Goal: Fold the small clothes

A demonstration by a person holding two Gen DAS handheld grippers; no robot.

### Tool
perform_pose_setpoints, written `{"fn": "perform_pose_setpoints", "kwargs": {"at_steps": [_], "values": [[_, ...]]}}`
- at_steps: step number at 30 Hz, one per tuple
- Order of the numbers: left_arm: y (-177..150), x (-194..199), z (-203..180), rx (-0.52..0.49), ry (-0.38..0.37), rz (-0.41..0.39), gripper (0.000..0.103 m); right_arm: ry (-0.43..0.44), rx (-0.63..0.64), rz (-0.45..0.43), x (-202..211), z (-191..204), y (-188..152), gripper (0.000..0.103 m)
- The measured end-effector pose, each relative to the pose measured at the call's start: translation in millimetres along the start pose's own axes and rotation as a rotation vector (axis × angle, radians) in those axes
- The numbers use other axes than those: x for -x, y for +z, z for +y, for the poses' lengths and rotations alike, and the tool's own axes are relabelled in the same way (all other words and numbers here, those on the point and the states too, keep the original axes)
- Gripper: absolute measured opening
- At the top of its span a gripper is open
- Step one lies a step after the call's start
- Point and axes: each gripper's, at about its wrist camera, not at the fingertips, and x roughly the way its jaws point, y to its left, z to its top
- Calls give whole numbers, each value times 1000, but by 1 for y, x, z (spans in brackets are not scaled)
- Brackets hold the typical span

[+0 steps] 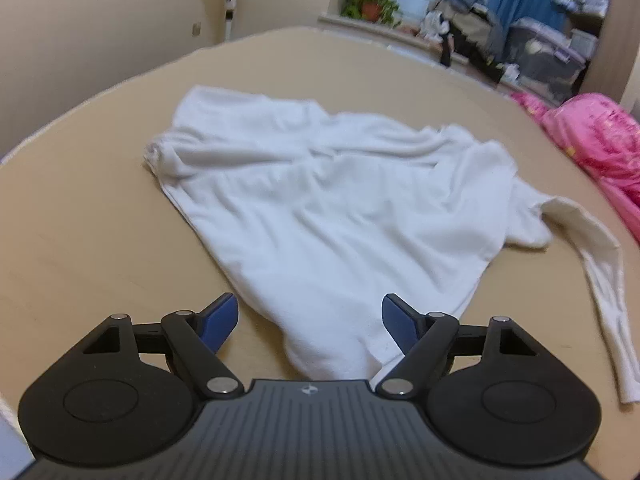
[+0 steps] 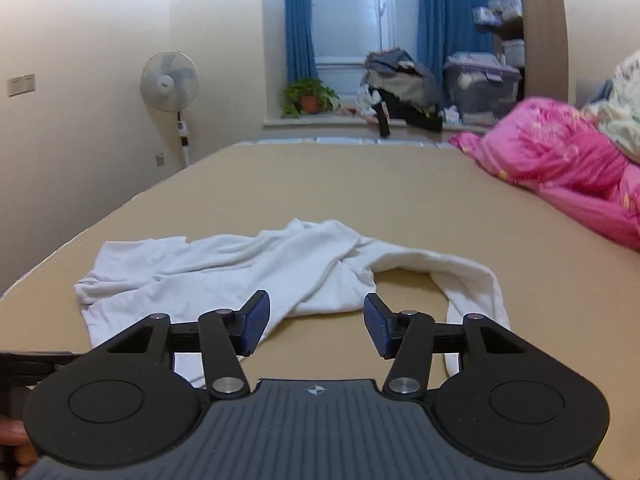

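Note:
A white long-sleeved shirt (image 1: 332,208) lies crumpled on the tan bed surface (image 1: 80,240). One sleeve (image 1: 600,292) trails off to the right. My left gripper (image 1: 310,322) is open, hovering just above the shirt's near edge, with cloth between the blue pads but not pinched. In the right wrist view the same shirt (image 2: 240,268) lies ahead, its sleeve (image 2: 472,280) looping round to the right. My right gripper (image 2: 316,326) is open and empty, low over the bed just in front of the shirt's near edge.
A pink quilt (image 2: 560,168) is heaped along the right side of the bed. The bed's left edge (image 2: 120,204) drops off by the wall. A standing fan (image 2: 170,84), a potted plant (image 2: 308,98) and piled clothes (image 2: 400,84) sit beyond the far end.

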Motion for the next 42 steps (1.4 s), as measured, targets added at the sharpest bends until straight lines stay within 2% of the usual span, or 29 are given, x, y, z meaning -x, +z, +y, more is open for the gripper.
{"fn": "perform_pose_setpoints", "kwargs": {"at_steps": [2,4,5,7,10,13,16,18,19,20,21,23,24,25,26,28,30,33,38,41,42], "values": [[-3,-12,-7,-18,0,24,70,-4,-17,-9,-1,-4,2,54],[-7,-21,-9,-52,19,51,36,-12,-32,-17,-5,-3,1,52],[-8,-22,-7,-74,31,44,30,-17,-43,-9,-9,-6,2,50],[-4,-15,3,-104,-20,54,6,-29,-61,-6,-9,-10,2,47],[4,14,28,-188,-131,60,5,-46,-85,-1,-7,-18,2,46],[15,64,67,-356,-221,30,5,-34,-117,-3,0,-26,4,45],[24,101,124,-486,-347,113,5,-16,-139,-34,1,-42,10,45],[24,110,157,-548,-380,135,5,15,-168,-18,-2,-50,11,46],[26,107,174,-532,-375,153,6,32,-189,-1,-6,-53,11,46],[30,100,190,-472,-371,171,7,50,-207,25,-13,-56,9,48],[32,93,202,-395,-371,166,8,73,-220,63,-22,-57,7,48],[33,75,223,-212,-380,149,17,118,-228,158,-46,-54,-1,48],[32,65,227,-156,-349,197,18,119,-224,181,-56,-52,-3,48],[33,59,227,-141,-302,223,19,118,-211,205,-67,-49,-6,49],[34,60,225,-152,-283,212,24,120,-193,216,-76,-45,-8,52],[36,59,216,-179,-285,211,55,118,-152,213,-93,-38,-11,57],[36,55,209,-189,-308,241,64,125,-104,186,-108,-33,-12,62],[31,44,193,-239,-303,260,64,136,-20,170,-127,-24,-15,65],[20,36,187,-277,-294,287,62,171,38,166,-155,-13,-15,65],[17,33,187,-301,-284,296,50,195,54,165,-170,-5,-15,64],[16,31,188,-307,-280,299,42,200,58,167,-173,-3,-15,64]]}}
